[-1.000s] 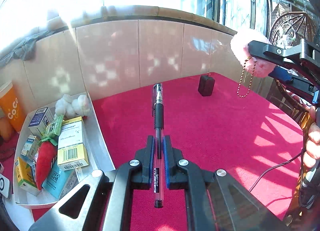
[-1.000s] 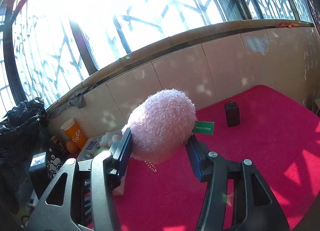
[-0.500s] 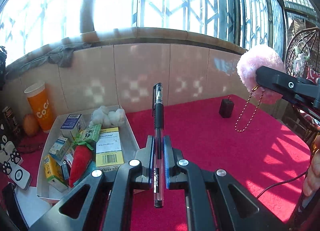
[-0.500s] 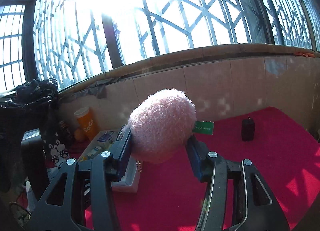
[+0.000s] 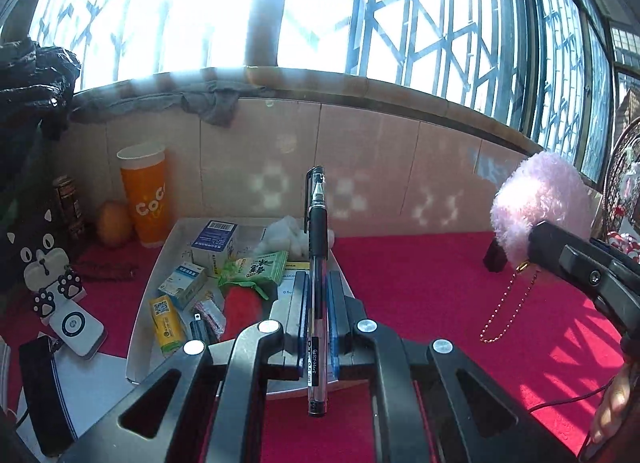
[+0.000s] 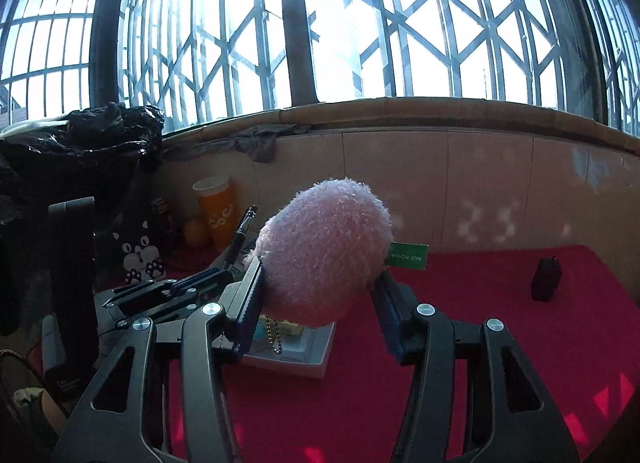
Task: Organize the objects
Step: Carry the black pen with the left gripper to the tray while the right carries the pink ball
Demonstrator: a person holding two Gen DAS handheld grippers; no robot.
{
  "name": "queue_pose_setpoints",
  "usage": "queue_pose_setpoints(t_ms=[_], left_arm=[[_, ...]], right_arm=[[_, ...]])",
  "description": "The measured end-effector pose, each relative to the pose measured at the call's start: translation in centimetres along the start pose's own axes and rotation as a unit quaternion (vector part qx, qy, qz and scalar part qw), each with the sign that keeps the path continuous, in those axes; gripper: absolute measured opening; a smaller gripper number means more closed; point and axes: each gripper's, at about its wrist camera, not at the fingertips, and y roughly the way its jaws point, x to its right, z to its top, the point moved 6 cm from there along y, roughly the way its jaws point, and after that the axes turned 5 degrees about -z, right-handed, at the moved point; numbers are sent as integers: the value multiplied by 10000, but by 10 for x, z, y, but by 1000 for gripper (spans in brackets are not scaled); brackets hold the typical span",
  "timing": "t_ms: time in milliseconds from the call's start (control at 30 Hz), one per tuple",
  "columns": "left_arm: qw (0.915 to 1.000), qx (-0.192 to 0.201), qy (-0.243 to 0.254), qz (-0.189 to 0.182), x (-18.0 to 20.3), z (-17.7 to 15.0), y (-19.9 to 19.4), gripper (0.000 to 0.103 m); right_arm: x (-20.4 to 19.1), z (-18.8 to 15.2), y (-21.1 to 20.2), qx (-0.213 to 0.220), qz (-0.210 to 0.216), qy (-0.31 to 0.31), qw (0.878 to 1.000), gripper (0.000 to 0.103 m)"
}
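Observation:
My left gripper [image 5: 318,287] is shut on a clear pen with a black grip [image 5: 316,223], which points forward over the white tray [image 5: 138,315]. The tray lies on the red cloth and holds several small boxes, a green packet, a red plush and cotton balls. In the right wrist view my right gripper [image 6: 318,287] is shut on a fluffy pink pom-pom [image 6: 324,251] with a green tag and a bead chain, above the tray's near corner [image 6: 316,361]. The pom-pom [image 5: 540,199] also shows at the right of the left wrist view. The pen [image 6: 244,225] appears left of the pom-pom.
A small black adapter [image 6: 546,281] stands on the red cloth near the tiled wall. An orange cup [image 5: 146,203], a cat-print pouch [image 5: 36,247] and a white power bank [image 5: 76,327] sit left of the tray. A black bag [image 6: 72,143] is at far left.
Both grippers have swung left, still holding the pen and the pom-pom. The tray has come toward the middle of the left wrist view, and the adapter has slid right.

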Motion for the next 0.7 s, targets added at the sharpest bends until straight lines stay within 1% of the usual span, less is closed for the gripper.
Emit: queue_pose_setpoints(t_ms=[300,467,700], left_arm=[[9995,87,-234,214,-33,5,-7,6],[9990,111,-327,297,-51,10,-11,6],[9994,72,-190,297,-57,21,-8,6]], right_arm=[[-5,6,6,48,-103,8,9999,51],[-1,14,7,148,-236,129,9995,51],[6,15,13,141,-327,378,9987,51]])
